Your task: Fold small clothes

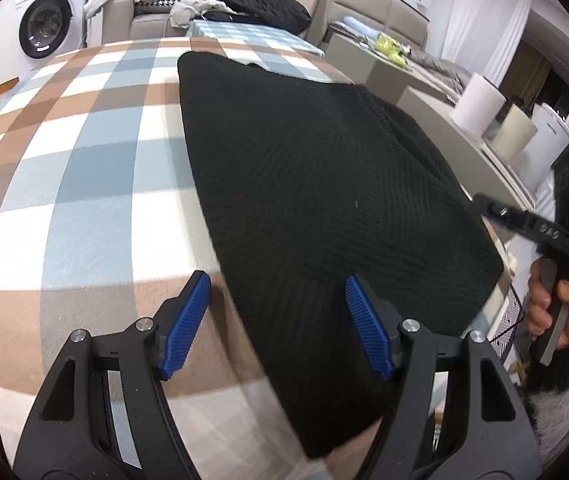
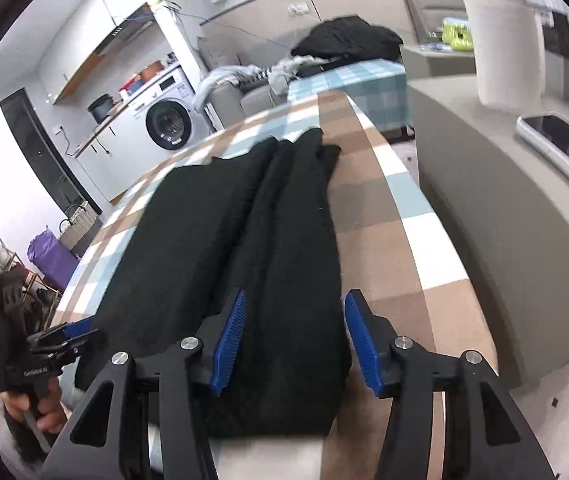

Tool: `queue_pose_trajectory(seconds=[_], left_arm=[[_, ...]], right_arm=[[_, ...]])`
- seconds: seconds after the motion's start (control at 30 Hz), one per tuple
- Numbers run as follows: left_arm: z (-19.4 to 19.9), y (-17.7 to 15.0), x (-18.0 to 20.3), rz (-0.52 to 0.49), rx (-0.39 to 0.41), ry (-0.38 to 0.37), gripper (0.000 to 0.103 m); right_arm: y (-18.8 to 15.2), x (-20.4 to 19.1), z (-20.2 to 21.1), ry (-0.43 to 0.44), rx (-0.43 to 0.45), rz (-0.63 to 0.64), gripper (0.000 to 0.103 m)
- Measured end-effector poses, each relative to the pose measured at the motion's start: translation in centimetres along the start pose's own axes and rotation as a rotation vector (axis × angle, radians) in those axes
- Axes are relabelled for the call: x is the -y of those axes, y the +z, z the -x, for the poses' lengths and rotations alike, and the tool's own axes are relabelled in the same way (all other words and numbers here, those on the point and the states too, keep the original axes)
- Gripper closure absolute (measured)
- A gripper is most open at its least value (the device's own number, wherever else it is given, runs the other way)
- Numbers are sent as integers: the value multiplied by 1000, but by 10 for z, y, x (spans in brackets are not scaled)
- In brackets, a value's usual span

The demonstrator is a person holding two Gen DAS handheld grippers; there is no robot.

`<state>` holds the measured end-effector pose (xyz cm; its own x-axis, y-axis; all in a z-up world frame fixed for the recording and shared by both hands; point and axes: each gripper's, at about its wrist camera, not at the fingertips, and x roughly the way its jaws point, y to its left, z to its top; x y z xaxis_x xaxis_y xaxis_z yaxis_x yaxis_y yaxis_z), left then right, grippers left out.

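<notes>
A black knit garment point(image 1: 316, 184) lies folded lengthwise on the checked table point(image 1: 84, 168). My left gripper point(image 1: 276, 320) is open and empty, its blue pads straddling the garment's near left edge from just above. In the right wrist view the garment point(image 2: 244, 232) shows a folded strip along its right side. My right gripper point(image 2: 292, 340) is open over that strip's near end, one pad on each side, holding nothing. The right gripper also shows in the left wrist view point(image 1: 532, 228), and the left gripper in the right wrist view point(image 2: 64, 336).
A grey counter point(image 2: 504, 216) with a phone point(image 2: 564, 140) and a paper roll point(image 2: 504, 48) runs along the table's right side. A sofa with a pile of clothes point(image 1: 256, 0) and a washing machine point(image 1: 48, 28) stand beyond the table's far end.
</notes>
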<state>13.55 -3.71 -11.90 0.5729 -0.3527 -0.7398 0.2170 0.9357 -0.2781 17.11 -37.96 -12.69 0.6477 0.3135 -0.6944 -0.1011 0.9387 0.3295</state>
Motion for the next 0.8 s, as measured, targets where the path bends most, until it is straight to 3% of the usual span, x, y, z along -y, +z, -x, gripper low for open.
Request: queue_pose_trajectory(seconds=[0.13,0.17,0.2,0.27,0.37,0.5,0.8], left_arm=[[-9,10,-2,31,1,-24,36],[-9,11,-3,38,4,-24,39],[-10,13,-4,50,8,-27,44],[-13,16,-8,69,12,-16,78],[-10,19,-13,74,30,-22,90],[-3,17,-19,47,56,23,93],[35,2,-70,111,99,89,93]], right_arm=[[6,3,-19,-5,-36,4,52],[7,2,-21,-2,-42,13,61],[8,0,-24,-6,-43,29,66],[6,-6,-30,-4,-57,65,78],[5,-18,-34,-15,-74,113,80],[6,-26,-38,-8,-91,125,82],[-4,-77,-50,40,-131,204,82]])
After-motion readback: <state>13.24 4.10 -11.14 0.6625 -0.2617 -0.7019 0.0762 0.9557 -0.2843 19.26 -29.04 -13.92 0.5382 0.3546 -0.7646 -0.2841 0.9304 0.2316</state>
